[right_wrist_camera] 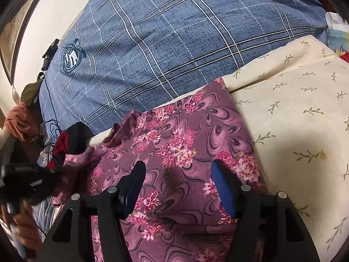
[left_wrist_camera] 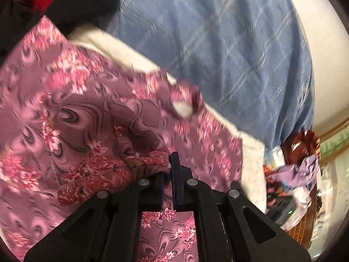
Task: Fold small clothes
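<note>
Purple cloth with pink flowers, the garment (right_wrist_camera: 174,144) I am folding, lies on the cream sheet (right_wrist_camera: 294,109) of the bed, in front of the blue checked pillow (right_wrist_camera: 163,43). My left tongs (left_wrist_camera: 171,170) are pressed together and pinch a bunched edge of it, lifted off the sheet. My right tongs (right_wrist_camera: 177,187) are spread, low over the flat part, and I cannot tell if they touch it. I judge the folding only begun: one side lies smooth, the other is still crumpled in my grip. More clothes (left_wrist_camera: 290,170) wait in a heap beside the bed.
</note>
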